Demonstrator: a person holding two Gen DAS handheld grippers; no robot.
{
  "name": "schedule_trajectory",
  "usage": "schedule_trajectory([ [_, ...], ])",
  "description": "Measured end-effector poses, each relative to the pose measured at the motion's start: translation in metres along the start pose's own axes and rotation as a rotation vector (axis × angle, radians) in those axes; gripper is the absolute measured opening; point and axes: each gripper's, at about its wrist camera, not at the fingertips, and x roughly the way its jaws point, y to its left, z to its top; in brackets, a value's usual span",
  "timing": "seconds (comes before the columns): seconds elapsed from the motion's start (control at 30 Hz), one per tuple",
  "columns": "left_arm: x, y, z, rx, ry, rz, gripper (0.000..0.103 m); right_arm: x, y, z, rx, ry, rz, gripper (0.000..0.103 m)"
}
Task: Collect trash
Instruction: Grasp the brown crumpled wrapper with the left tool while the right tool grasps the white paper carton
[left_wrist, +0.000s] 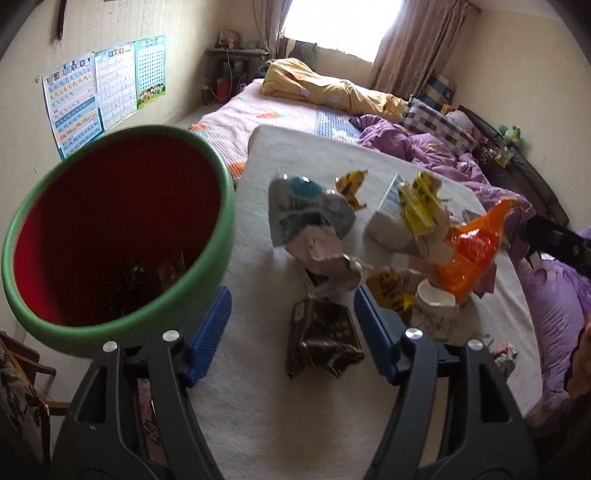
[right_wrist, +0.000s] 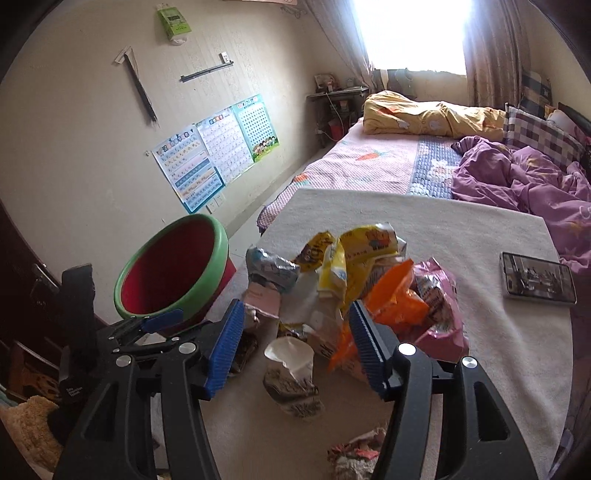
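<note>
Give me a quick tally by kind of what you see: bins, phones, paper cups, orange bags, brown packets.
Bin, red with a green rim: 1
Phone: 1
Paper cup, crushed: 1
Orange bag: 1
Brown packet: 1
Total: 5

A heap of crumpled trash lies on a cream blanket (right_wrist: 461, 350): a dark brown wrapper (left_wrist: 323, 341) nearest, a silver-blue packet (left_wrist: 306, 208), yellow wrappers (right_wrist: 364, 254), an orange bag (left_wrist: 471, 254), a pink bag (right_wrist: 439, 314) and a crushed paper cup (right_wrist: 290, 373) lying tilted. Left of the heap stands a bin (left_wrist: 218, 236), green-rimmed and red inside, with dark scraps at its bottom.
</note>
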Motion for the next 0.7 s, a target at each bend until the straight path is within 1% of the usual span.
schedule_trajectory([
  [0.1,0.01,-0.011,-0.013,-0.012,0.036,0.012,0.066,-0.001,-0.005,-0.017,-0.015,0.042,0.022,0.057],
  [0.23,0.021,-0.022,-0.022,-0.023,0.062,0.04,0.064,0.002,-0.007,-0.035,-0.038,0.098,0.066,0.057],
  [0.27,0.023,-0.023,-0.023,-0.028,0.068,0.042,0.062,0.003,-0.006,-0.039,-0.048,0.11,0.072,0.057],
  [0.3,0.026,-0.025,-0.026,-0.03,0.077,0.047,0.052,0.005,-0.006,-0.043,-0.054,0.124,0.079,0.057],
  [0.33,0.028,-0.026,-0.027,-0.031,0.084,0.051,0.052,0.007,-0.006,-0.046,-0.059,0.136,0.085,0.057],
  [0.5,0.023,-0.027,-0.031,-0.058,0.064,0.08,0.051,0.02,-0.005,-0.055,-0.086,0.187,0.104,0.057],
  [0.7,-0.004,-0.033,-0.036,-0.083,-0.008,0.126,0.051,0.047,-0.002,-0.051,-0.113,0.219,0.094,0.057],
])
